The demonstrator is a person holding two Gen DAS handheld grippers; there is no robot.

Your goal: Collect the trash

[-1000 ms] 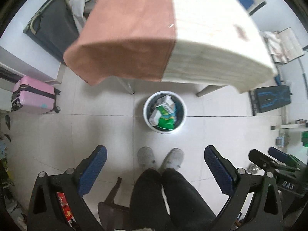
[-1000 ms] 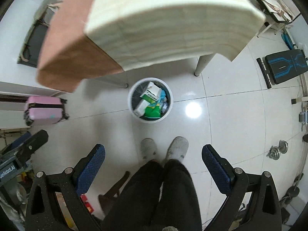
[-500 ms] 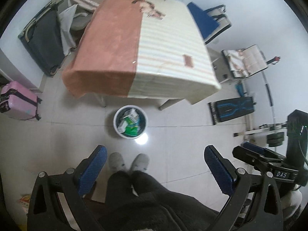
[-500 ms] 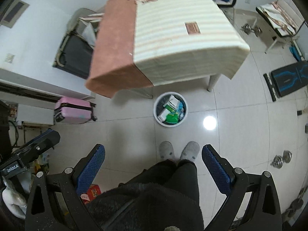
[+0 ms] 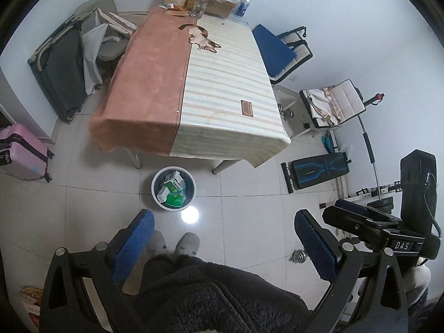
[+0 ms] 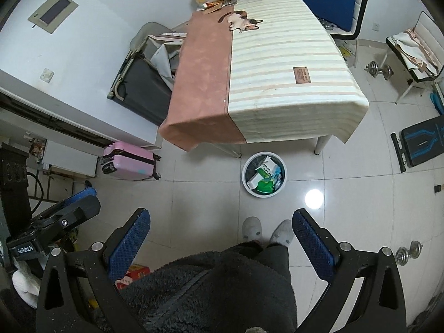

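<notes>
A white round trash bin (image 5: 173, 188) stands on the tiled floor in front of the table; it holds green and white cartons and wrappers. It also shows in the right wrist view (image 6: 263, 174). My left gripper (image 5: 224, 240) is open and empty, held high above the floor. My right gripper (image 6: 220, 238) is open and empty, at the same height. The table (image 5: 222, 88) wears a pink and striped cloth; its near part is bare, with bottles, bags and a box at the far end (image 5: 199, 0).
A pink suitcase (image 5: 19, 152) stands at the left, a dark folded cot (image 5: 61, 66) beyond it. A blue chair (image 5: 280, 50), a workout bench (image 5: 319, 170) and dumbbells (image 6: 378, 69) are on the right. The person's slippers (image 5: 174, 245) are below.
Both grippers have risen and drawn back from the bin. The whole tabletop is now in view and the bin looks smaller.
</notes>
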